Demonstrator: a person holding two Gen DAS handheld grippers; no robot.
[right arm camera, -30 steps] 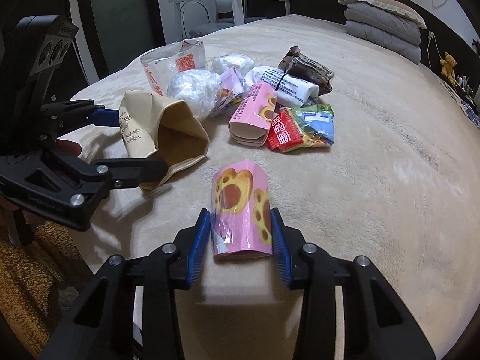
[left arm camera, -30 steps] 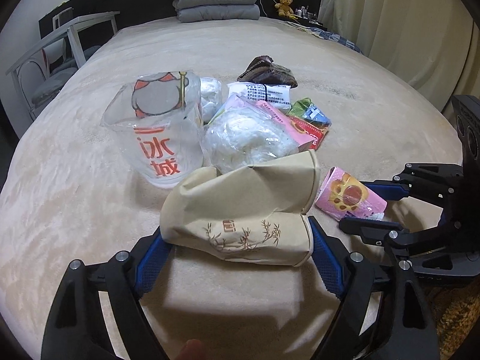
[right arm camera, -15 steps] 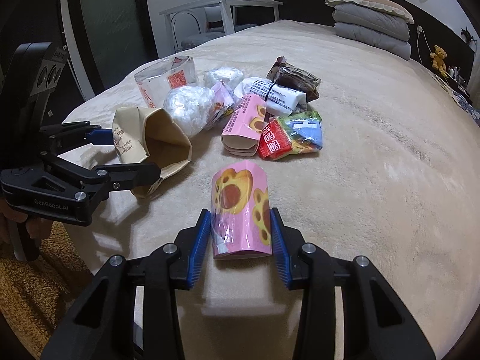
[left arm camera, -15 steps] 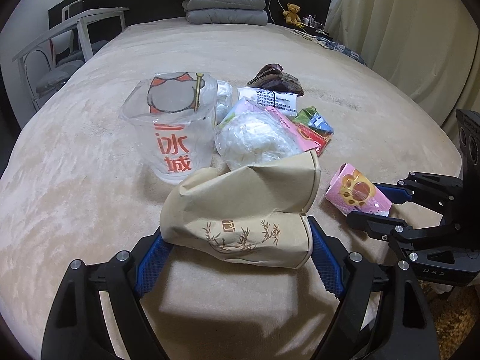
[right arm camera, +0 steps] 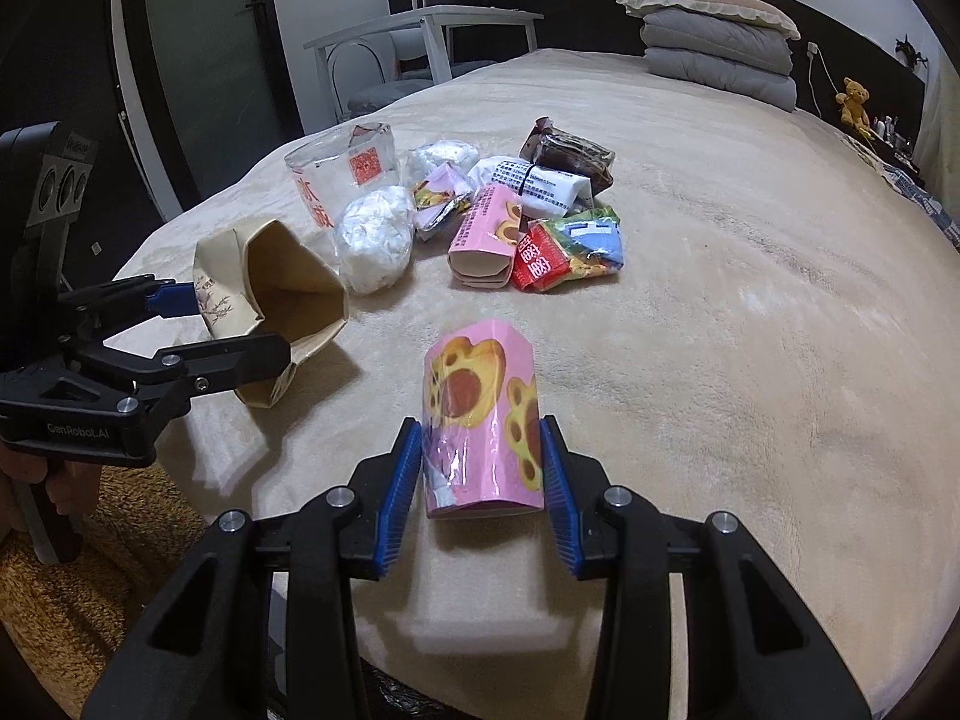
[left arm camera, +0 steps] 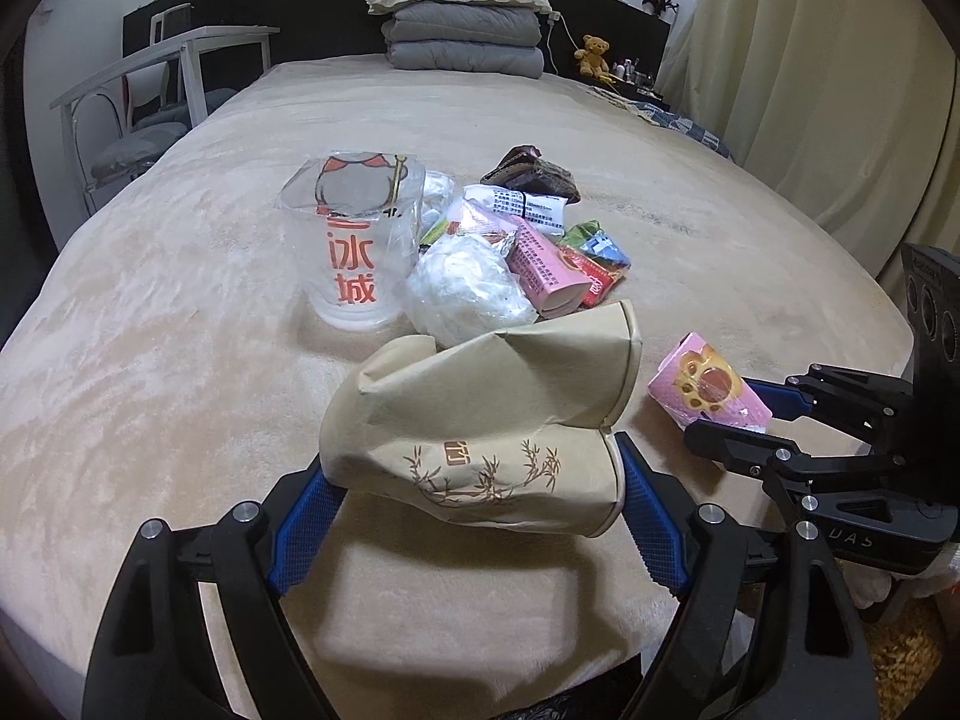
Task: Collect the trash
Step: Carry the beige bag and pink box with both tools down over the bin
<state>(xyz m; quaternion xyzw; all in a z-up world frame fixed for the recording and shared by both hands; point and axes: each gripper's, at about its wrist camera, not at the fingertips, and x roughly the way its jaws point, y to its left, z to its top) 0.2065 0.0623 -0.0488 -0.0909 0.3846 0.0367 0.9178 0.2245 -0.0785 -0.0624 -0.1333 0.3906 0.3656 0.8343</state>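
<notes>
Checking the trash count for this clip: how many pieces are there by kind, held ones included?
Crushed paper cups: 3 (beige cup, held pink cup, pink cup on the bed)
Clear plastic cup: 1
White crumpled wads: 2
Wrappers: 5 (brown wrapper, white packet, red packet, green wrapper, foil wrapper)
Total: 11

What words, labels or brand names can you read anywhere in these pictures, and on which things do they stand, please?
"冰城", red, on the clear plastic cup.
"GenRobot.AI" on the left tool, seen from the right wrist.
One brown character on the beige paper cup, above a bamboo drawing: too blurred.
Black print on the white packet: too small.
White characters on the red wrapper: not legible.
</notes>
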